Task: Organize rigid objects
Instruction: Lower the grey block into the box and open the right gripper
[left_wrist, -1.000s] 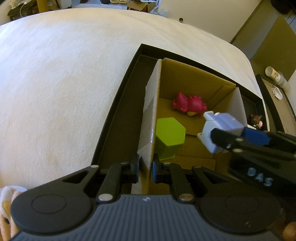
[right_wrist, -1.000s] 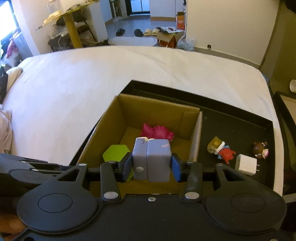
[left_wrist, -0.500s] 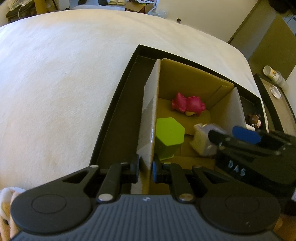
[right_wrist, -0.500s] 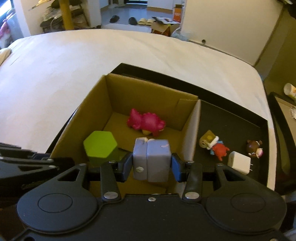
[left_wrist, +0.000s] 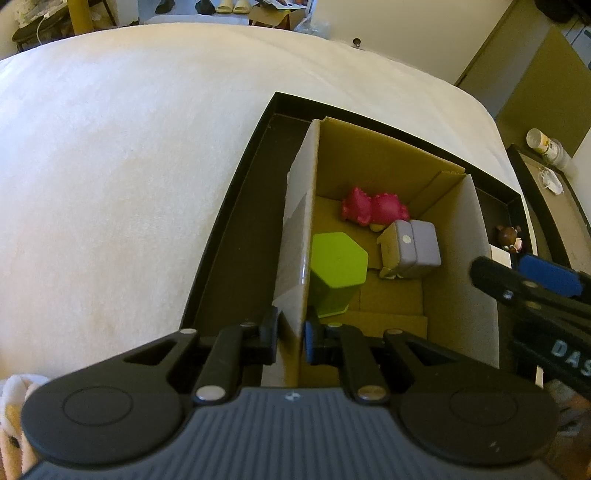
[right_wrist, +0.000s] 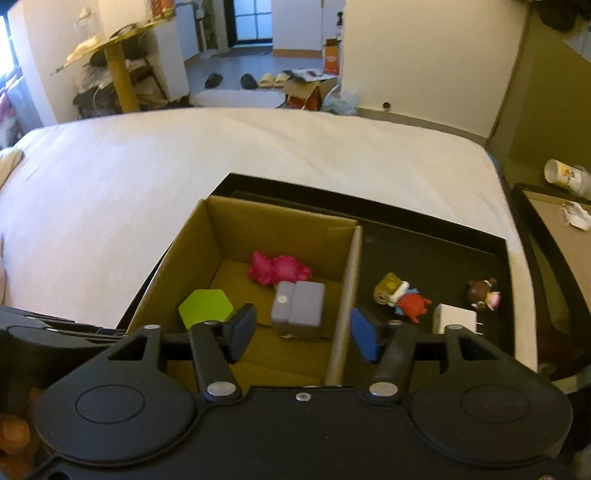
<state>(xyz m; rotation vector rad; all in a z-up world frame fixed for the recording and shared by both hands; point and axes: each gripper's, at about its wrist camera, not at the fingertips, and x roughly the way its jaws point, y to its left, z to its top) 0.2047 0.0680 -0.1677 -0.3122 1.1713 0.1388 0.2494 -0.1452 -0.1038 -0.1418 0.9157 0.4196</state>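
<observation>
Broadly, a white bed (right_wrist: 258, 155) spreads beyond both grippers, bearing a black tray (left_wrist: 236, 236) with a cardboard box (left_wrist: 391, 162) standing in it. Left gripper (left_wrist: 291, 332): its jaws pinch the box's near-left wall. Right gripper (right_wrist: 301, 332): its jaws have just been opening and stand spread, nothing between the pads. Just ahead of them, on the box floor, lies the grey block (right_wrist: 299, 306), with a green hexagon block (right_wrist: 207, 304) to its left and a pink toy (right_wrist: 277, 269) beyond. Right of the jaws, outside the box, a white charger (right_wrist: 454, 317) and small figures (right_wrist: 402, 299) sit in the tray.
</observation>
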